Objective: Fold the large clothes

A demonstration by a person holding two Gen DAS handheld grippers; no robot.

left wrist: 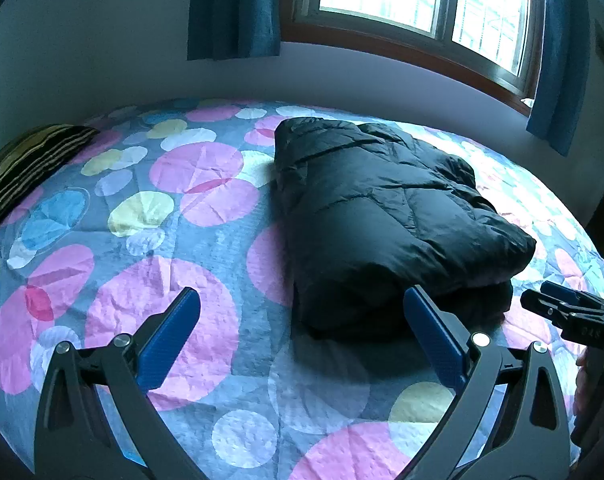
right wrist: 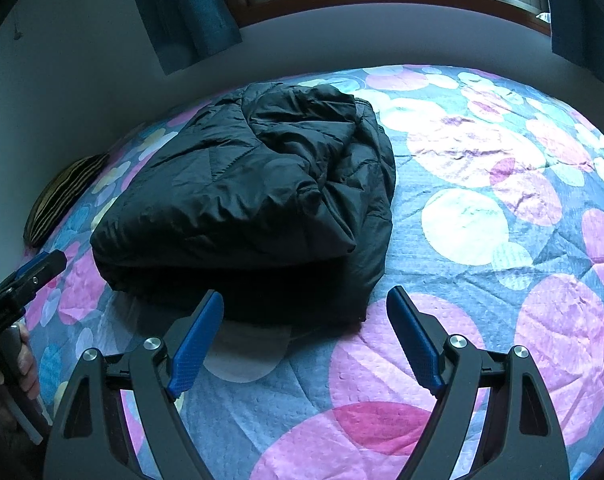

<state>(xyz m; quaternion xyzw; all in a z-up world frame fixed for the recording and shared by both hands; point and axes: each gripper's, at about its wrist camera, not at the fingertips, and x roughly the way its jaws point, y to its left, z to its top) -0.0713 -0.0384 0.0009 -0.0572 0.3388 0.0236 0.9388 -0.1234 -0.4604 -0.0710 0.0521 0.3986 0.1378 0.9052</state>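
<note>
A: Where does our black puffer jacket (left wrist: 386, 216) lie?

B: Folded on the bedspread (left wrist: 150, 312), just beyond both grippers, running near to far. Our left gripper (left wrist: 302, 336) and right gripper (right wrist: 304, 332) gape empty; the right sits squarer to its near edge.

left gripper (left wrist: 302, 312): 2 blue pads, black arms | right gripper (right wrist: 304, 308): same, silver screws
</note>
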